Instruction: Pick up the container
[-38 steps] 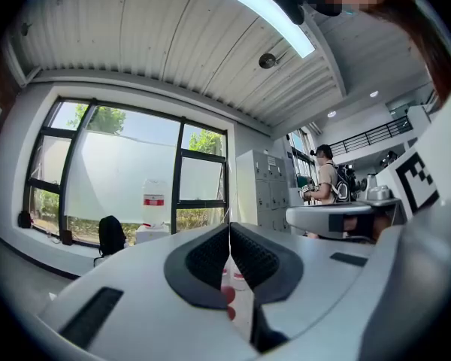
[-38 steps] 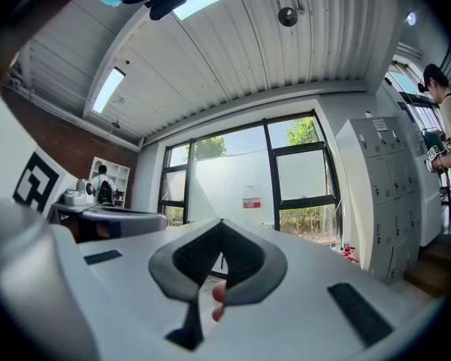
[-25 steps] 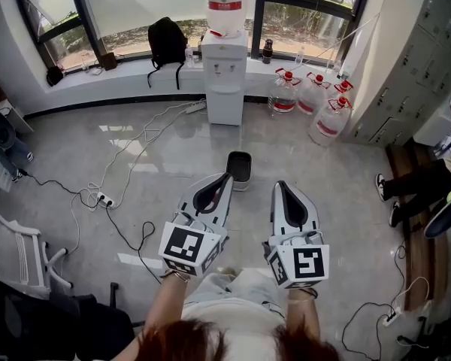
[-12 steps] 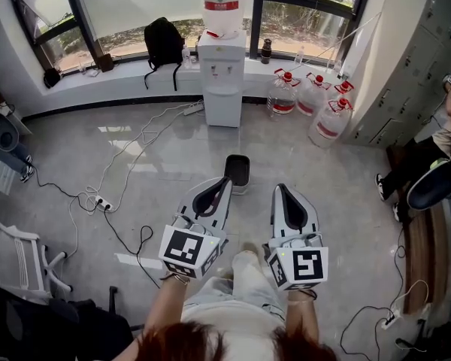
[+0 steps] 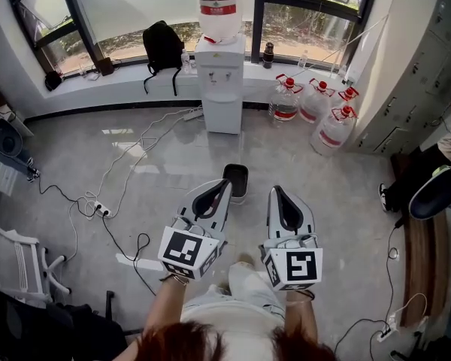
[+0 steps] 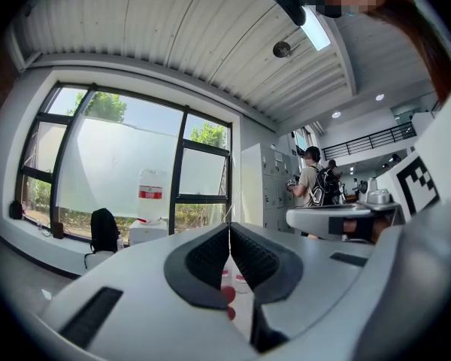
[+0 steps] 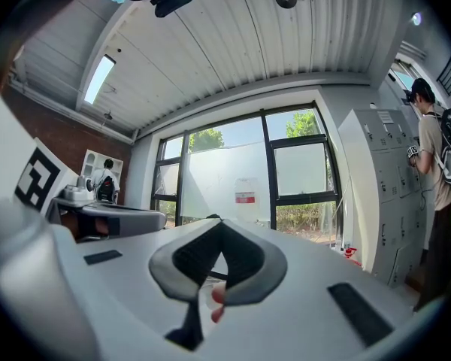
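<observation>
Both tongs have come forward with us since the earlier frames, so the container (image 5: 239, 176) now lies closer to their tips. We hold the left tongs (image 5: 227, 180) and the right tongs (image 5: 274, 191) level and side by side, each with its jaws closed together on nothing. The dark container stands on the grey floor (image 5: 135, 171) just beyond the left tongs' tip, with the water dispenser (image 5: 222, 81) farther off by the window.
</observation>
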Demonstrator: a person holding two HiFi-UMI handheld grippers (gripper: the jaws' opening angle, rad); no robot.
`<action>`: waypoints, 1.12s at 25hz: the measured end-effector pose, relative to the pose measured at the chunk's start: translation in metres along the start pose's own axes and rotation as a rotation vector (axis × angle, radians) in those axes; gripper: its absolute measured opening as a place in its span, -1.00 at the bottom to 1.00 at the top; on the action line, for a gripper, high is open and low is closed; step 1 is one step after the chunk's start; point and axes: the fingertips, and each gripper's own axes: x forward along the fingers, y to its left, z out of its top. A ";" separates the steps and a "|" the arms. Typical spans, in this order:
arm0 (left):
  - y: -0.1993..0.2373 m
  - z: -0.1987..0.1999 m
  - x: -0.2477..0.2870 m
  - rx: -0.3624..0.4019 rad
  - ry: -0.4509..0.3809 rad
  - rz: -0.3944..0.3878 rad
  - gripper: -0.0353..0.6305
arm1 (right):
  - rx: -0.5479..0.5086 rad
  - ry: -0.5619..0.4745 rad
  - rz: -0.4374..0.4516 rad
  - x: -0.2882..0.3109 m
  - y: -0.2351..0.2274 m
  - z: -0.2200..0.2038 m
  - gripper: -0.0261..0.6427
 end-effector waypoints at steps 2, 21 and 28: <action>0.000 0.000 0.014 0.004 -0.002 -0.006 -0.84 | -0.004 0.001 0.004 0.012 -0.011 -0.002 -0.85; 0.014 -0.008 0.093 -0.005 -0.002 0.076 -0.84 | -0.017 0.004 0.086 0.083 -0.070 -0.024 -0.85; 0.037 -0.022 0.105 -0.006 0.007 0.068 -0.84 | -0.042 0.018 0.104 0.112 -0.060 -0.038 -0.85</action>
